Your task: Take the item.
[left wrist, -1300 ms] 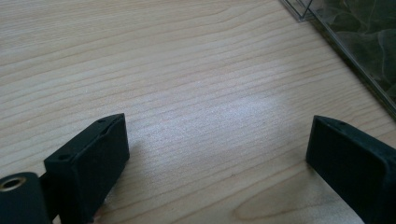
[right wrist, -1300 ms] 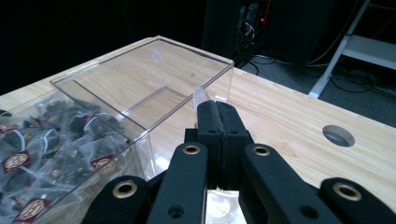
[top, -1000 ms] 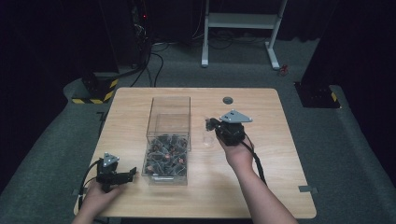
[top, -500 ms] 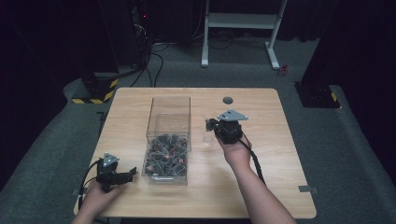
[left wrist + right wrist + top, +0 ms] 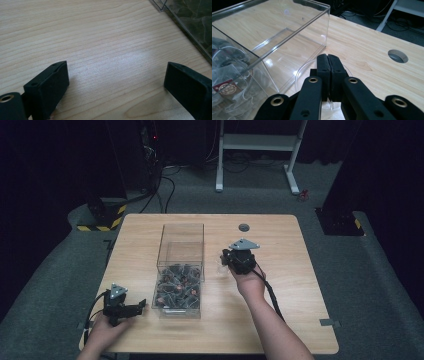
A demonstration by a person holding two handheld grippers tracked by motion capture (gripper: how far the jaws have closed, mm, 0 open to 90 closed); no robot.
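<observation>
While left gripper [image 5: 142, 306] rests on table [image 5: 280, 320], jaws wide apart, empty, right gripper [image 5: 328, 67] pinches rim of clear cup [image 5: 299, 75] just beside clear bin [image 5: 181, 270].

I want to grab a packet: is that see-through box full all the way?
No. The clear box is partly filled: packets pile at its near end, while its far end shows bare bottom.

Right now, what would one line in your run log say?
right gripper: jaws shut on clear cup rim, beside clear box | left gripper: jaws open, empty, over table
</observation>
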